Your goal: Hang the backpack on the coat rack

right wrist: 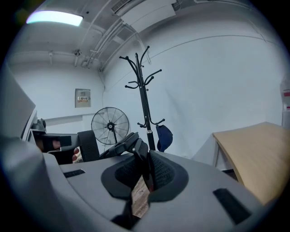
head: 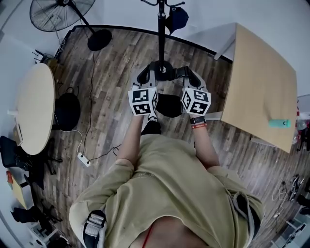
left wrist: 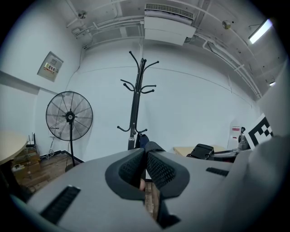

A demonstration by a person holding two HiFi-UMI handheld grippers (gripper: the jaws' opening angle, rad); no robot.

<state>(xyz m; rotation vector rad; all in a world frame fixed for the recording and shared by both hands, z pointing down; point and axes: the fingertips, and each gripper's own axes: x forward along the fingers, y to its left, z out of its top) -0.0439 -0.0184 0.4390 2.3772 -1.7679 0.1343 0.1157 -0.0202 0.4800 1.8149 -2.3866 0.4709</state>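
A black backpack (head: 169, 106) hangs between my two grippers, just below their marker cubes. My left gripper (head: 145, 76) is shut on a dark strap (left wrist: 152, 146) of it. The right gripper (head: 189, 73) is shut on another black strap (right wrist: 131, 141), which runs off to the left. Straight ahead stands the black coat rack (head: 161, 34), with its round base (head: 163, 69) on the floor between the fingertips. Its hooks (left wrist: 138, 84) show high in both gripper views (right wrist: 141, 72). A dark blue cap (right wrist: 164, 137) hangs on a low hook.
A standing fan (head: 62, 13) is at the far left, its base (head: 99, 39) near the rack. A round table (head: 34, 109) and a black bag (head: 67, 111) lie left, a rectangular wooden table (head: 261, 82) right. A cable and power strip (head: 83, 159) cross the wood floor.
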